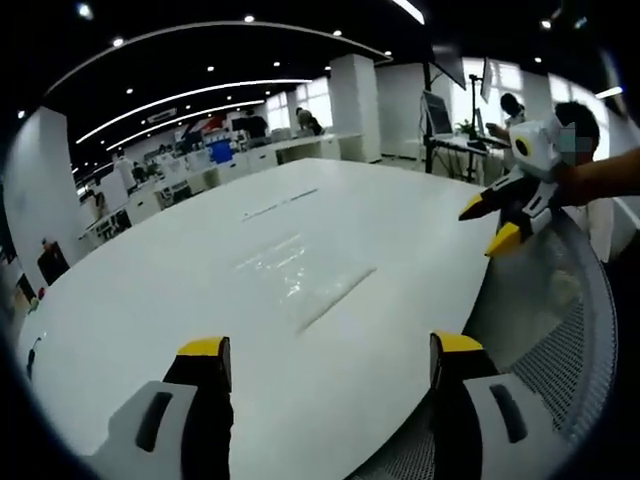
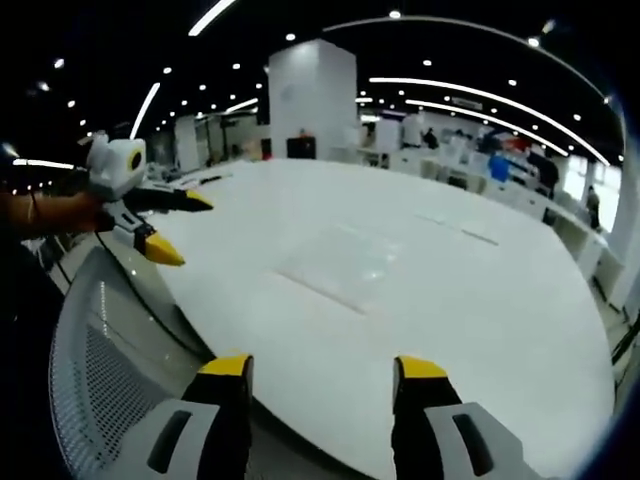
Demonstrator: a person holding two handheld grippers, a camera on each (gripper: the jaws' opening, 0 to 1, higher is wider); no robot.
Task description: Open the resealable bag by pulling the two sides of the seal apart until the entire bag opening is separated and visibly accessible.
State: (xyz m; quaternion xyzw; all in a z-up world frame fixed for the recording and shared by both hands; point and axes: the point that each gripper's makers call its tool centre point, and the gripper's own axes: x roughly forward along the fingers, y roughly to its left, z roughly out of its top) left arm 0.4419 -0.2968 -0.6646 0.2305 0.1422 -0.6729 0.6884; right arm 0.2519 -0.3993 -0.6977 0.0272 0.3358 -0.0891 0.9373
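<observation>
While the bag lies flat on the table, both grippers hang above with jaws apart. Bring each down onto one side of the seal.

Ahead of both my grippers the white table lies open, only the flat clear bag on it. Mesh chair back crowds my near side, under my left gripper and beside my right gripper.

Open-plan office: desk rows, ceiling strip lights
</observation>
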